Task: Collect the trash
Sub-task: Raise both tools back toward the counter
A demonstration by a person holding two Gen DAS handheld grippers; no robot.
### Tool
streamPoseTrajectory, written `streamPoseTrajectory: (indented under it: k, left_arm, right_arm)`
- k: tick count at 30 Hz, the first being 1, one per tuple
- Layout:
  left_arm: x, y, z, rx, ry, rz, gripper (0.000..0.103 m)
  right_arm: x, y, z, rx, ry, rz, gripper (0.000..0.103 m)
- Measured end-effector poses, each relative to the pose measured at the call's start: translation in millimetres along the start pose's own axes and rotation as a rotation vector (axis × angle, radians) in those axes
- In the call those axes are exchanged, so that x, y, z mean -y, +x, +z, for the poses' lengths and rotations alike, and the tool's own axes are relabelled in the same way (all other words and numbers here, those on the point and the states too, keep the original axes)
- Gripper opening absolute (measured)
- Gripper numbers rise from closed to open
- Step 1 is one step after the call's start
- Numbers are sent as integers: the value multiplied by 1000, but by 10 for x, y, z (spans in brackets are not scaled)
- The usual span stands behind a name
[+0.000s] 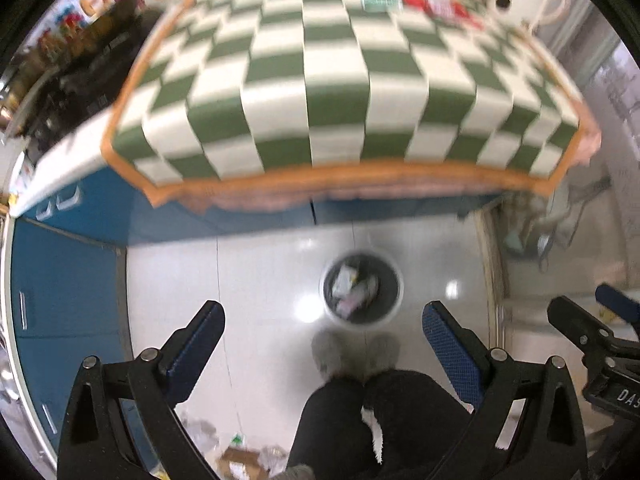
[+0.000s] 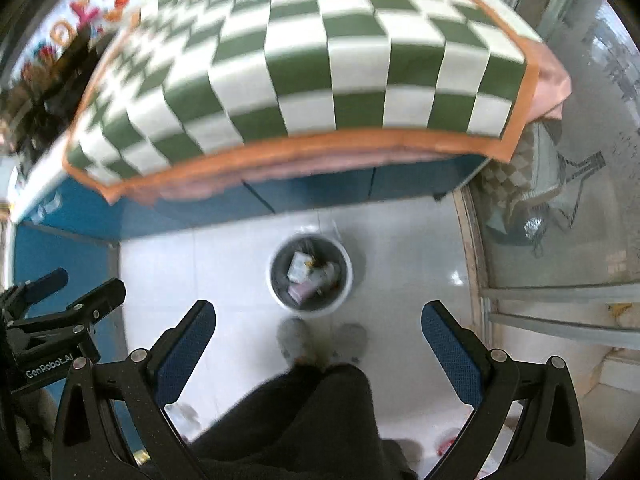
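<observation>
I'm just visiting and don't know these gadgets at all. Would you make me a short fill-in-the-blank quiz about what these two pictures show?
1. The round trash bin stands on the white ____.
2. The tablecloth is checkered in cream and ____.
3. The left gripper and the right gripper both have their jaws ____, with nothing between them.
4. The cabinet fronts under the counter are ____.

Missing words: floor; green; open; blue
</observation>
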State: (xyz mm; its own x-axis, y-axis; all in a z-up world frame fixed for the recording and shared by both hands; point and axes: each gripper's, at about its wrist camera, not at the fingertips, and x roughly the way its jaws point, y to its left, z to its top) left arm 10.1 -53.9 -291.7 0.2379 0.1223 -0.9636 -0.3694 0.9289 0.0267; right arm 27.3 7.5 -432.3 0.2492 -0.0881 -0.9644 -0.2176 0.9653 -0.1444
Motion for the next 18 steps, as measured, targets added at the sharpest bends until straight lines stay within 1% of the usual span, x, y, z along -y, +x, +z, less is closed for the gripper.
streamPoseTrajectory:
  k: [4, 5, 8, 10, 13, 14, 16, 17, 18]
  left_arm:
    - [-56, -202, 435, 84, -18, 27, 101]
    - [-68, -234, 611, 99, -31, 31, 101]
    - [-125, -286, 950, 119, -75, 35, 101]
    - [-109, -241, 1254, 129, -111, 50, 101]
    - [-52, -111, 1652, 125, -160, 94, 101]
    - [-33, -47, 1808, 118, -175, 110, 101]
    - [23, 140, 2198, 97, -212, 154, 101]
    - [28, 196, 2298, 86, -224, 164, 101]
    - [49, 315, 2484, 65, -244, 171, 101]
  right_arm:
    - [58, -270, 387, 91, 68, 47, 103]
    - [75, -304, 484, 99, 78, 56, 103]
    - [172, -407, 900, 143, 100, 66, 103]
    - [259, -409, 1190, 155, 110, 75, 103]
    - [460, -312, 1801, 159, 125, 82, 103]
    - [514, -264, 1955, 158, 127, 84, 103]
    - [693, -115, 2510, 160, 144, 106, 103]
    - [768, -25, 2763, 158, 145, 112, 103]
    - [829, 88, 3031, 146, 150, 109, 103]
